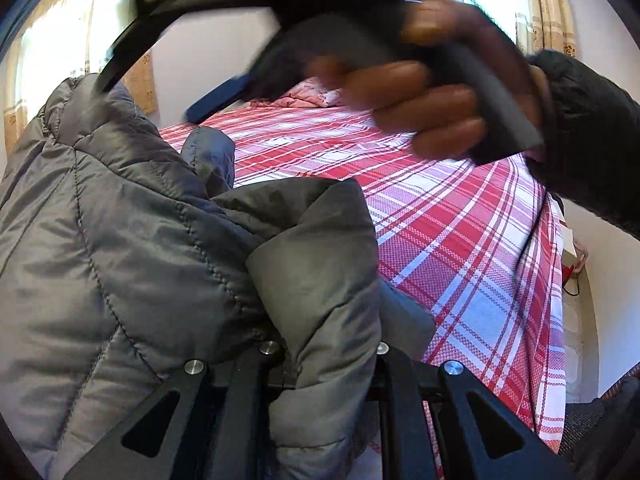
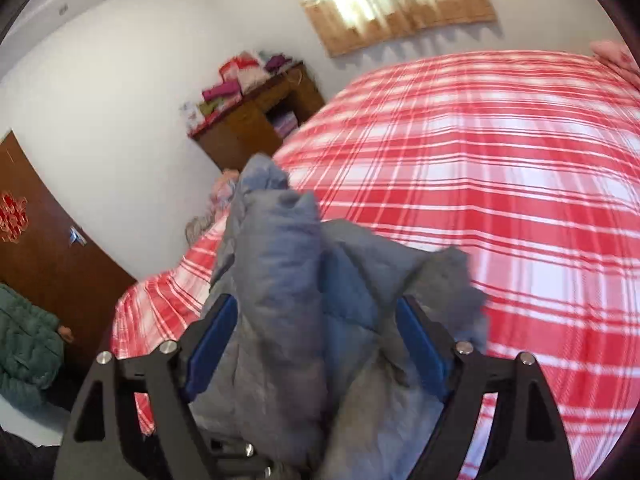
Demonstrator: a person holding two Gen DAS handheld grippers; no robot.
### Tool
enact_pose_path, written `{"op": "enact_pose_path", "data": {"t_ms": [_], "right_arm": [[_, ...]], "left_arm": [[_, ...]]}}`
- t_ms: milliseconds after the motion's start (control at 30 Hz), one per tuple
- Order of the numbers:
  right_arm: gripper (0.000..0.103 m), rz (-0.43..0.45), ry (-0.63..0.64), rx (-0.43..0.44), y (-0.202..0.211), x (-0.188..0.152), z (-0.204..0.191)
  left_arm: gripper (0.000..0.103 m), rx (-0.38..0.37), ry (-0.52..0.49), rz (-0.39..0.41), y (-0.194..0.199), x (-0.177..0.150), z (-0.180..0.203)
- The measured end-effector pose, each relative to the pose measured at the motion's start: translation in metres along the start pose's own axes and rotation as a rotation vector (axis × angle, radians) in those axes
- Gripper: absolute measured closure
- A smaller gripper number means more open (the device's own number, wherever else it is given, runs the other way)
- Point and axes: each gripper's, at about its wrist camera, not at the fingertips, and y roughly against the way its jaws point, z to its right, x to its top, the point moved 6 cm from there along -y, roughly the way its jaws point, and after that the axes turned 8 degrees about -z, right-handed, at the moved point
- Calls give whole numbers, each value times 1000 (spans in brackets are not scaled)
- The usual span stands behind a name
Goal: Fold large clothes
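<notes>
Grey quilted puffer jacket point(image 1: 132, 240) is bunched up over the red-and-white plaid bedsheet point(image 1: 460, 232), near the bed's edge. My left gripper point(image 1: 328, 360) has its jaws pressed together, pinching a fold of that jacket. My right gripper point(image 2: 316, 344) shows jaws spread wide, blue pads point(image 2: 212, 344) standing apart with jacket fabric heaped loosely between them. From the left wrist I see a hand point(image 1: 432, 108) gripping the right tool, blurred.

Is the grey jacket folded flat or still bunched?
Bunched: the grey jacket hangs in puffy folds, pinched by the left gripper, above the plaid bed.
</notes>
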Motion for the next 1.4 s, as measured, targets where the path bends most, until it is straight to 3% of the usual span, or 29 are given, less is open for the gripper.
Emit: {"op": "enact_pose_path", "data": {"t_ms": [33, 67, 100, 133, 333, 567, 733, 867, 967, 1033, 1100, 1133, 1167, 1200, 1233, 1267, 1300, 1400], "right_arm": [[28, -38, 16, -6, -15, 3, -4], [56, -90, 31, 1, -29, 3, -9], [75, -120, 35, 24, -31, -1, -12], [86, -126, 34, 52, -30, -3, -15], [93, -9, 55, 32, 8, -11, -22], [93, 28, -15, -70, 13, -37, 20], [93, 23, -94, -56, 5, -60, 47], [93, 32, -109, -82, -8, -65, 58], [93, 41, -156, -45, -12, -65, 67], [92, 44, -154, -35, -12, -66, 67], [87, 40, -148, -26, -8, -67, 62], [83, 43, -154, -29, -5, -68, 60], [76, 42, -162, -30, -2, -69, 59], [71, 42, -172, -27, 3, -69, 59], [57, 62, -189, -21, 15, -69, 59], [43, 96, -199, -24, 29, -68, 60], [38, 133, -205, -48, 46, -66, 62], [33, 163, -253, -126, 77, -65, 81]], "left_arm": [[92, 4, -1, 0, -1, 0, 2], [92, 14, -8, 1, 3, 1, 2], [89, 25, -15, 2, 6, 0, 3], [89, 35, -26, 0, 9, 0, 4], [88, 34, -5, 23, 25, 2, 2], [87, 59, -104, 0, 36, -7, 23], [84, 83, -143, -15, 54, -19, 34], [80, 53, -52, -8, 78, -27, 23], [78, 53, 23, -11, 98, -42, 12], [78, 17, 116, 32, 121, -47, -5], [76, -13, 211, 95, 139, -43, -26], [69, -14, 268, 141, 149, -37, -43], [61, 20, 355, 194, 156, -28, -71], [43, 76, 421, 214, 156, -20, -93], [39, 160, 488, 223, 154, -12, -118], [39, 227, 532, 227, 150, -3, -138], [39, 262, 557, 235, 145, 5, -154], [39, 239, 608, 233, 115, 24, -185]]}}
